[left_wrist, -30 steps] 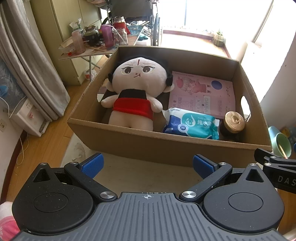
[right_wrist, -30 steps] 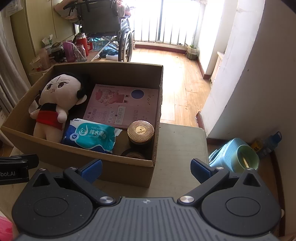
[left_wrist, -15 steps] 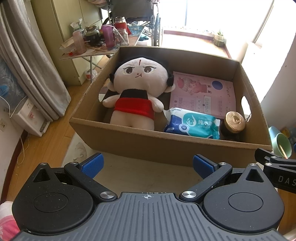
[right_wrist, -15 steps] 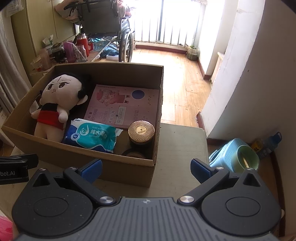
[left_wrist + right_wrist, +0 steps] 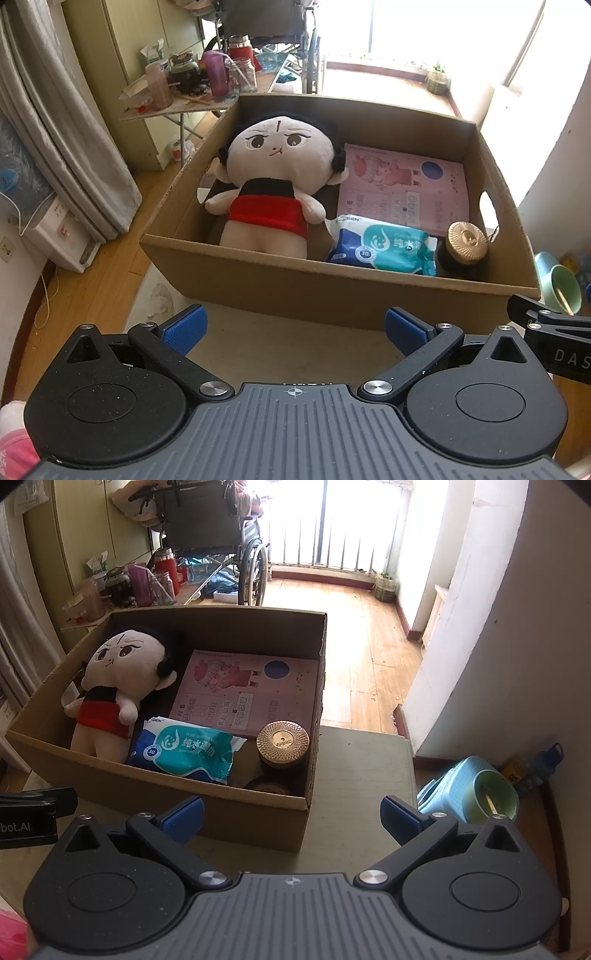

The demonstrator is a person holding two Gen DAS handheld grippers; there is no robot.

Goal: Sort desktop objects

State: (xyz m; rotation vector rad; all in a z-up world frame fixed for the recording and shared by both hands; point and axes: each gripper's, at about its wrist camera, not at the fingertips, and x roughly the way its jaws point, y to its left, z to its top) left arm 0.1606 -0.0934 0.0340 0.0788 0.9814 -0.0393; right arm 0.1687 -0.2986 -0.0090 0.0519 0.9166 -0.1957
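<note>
A cardboard box (image 5: 332,291) (image 5: 236,812) stands on the table in front of both grippers. Inside lie a plush doll (image 5: 277,184) (image 5: 114,686) with a red skirt, a pink booklet (image 5: 402,188) (image 5: 247,694), a blue wet-wipe pack (image 5: 380,247) (image 5: 184,749) and a dark jar with a gold lid (image 5: 466,242) (image 5: 282,740). A second round dark item (image 5: 269,787) sits in front of that jar. My left gripper (image 5: 293,326) and right gripper (image 5: 291,814) both stand open and empty, just short of the box's near wall.
The beige table (image 5: 280,347) (image 5: 362,768) carries the box. A cluttered folding table (image 5: 184,96) with bottles and a wheelchair (image 5: 221,542) stand behind. A blue stool and green cup (image 5: 487,797) lie on the floor at right. Curtains (image 5: 62,129) hang at left.
Both cameras have shifted slightly, so the box sits a little more to the right in the left wrist view. Nothing was taken hold of; both grippers stayed open.
</note>
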